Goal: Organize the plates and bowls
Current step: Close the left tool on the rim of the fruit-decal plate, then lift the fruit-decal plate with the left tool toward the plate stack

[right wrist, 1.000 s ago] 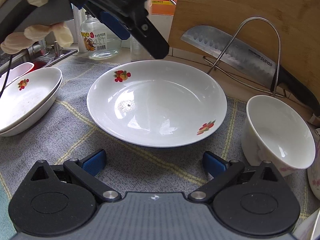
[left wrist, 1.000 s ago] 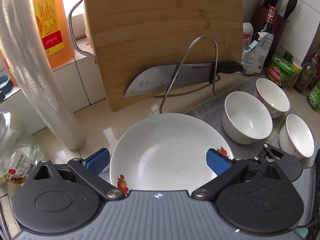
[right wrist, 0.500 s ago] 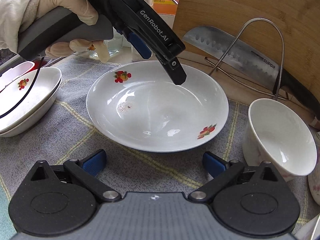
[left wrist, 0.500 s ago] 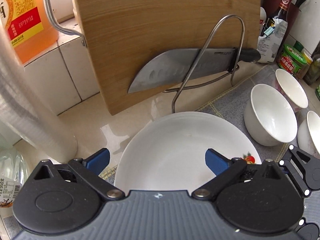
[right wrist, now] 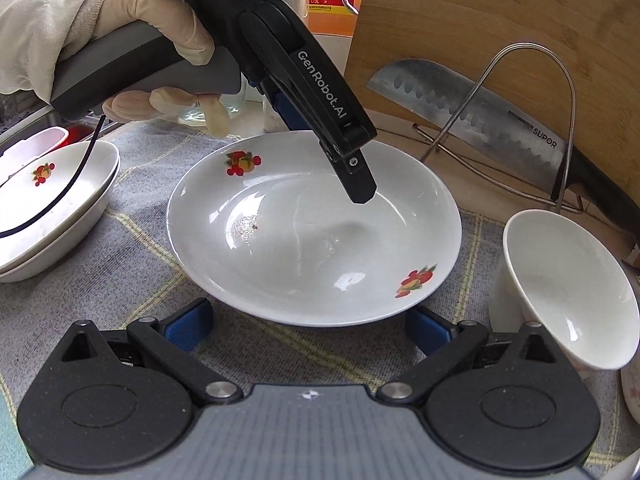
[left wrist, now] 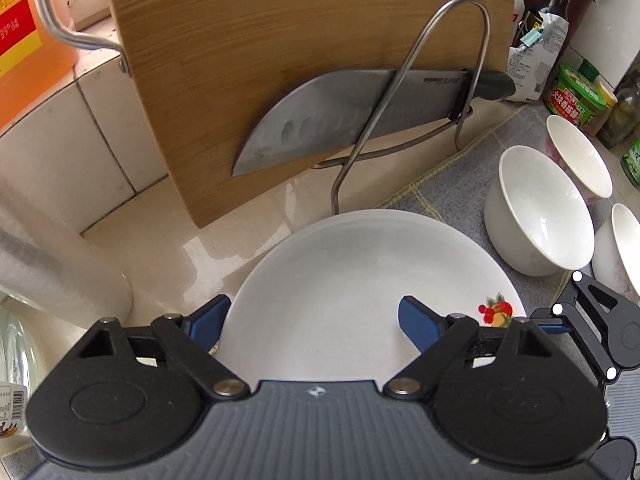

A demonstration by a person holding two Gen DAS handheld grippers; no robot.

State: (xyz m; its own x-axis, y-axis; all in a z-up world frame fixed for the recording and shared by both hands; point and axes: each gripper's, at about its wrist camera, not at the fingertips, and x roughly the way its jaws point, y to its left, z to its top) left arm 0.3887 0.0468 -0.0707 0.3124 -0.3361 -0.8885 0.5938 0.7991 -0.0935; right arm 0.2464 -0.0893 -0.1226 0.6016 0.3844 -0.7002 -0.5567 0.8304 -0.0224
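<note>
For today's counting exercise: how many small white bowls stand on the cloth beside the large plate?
3. One bowl nearest the plate, one behind it by the green tub, one at the left wrist view's right edge, partly cut off. Others may lie out of frame.

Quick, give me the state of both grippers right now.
Left gripper: open; jaws have just been closing around the plate rim, not gripping it yet.
Right gripper: open, holding nothing.

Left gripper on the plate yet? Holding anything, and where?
Nothing is held yet. The left gripper straddles the plate rim, one finger inside, one outside; its jaws have just been closing, not yet pinching. The right gripper is open, empty.
</note>
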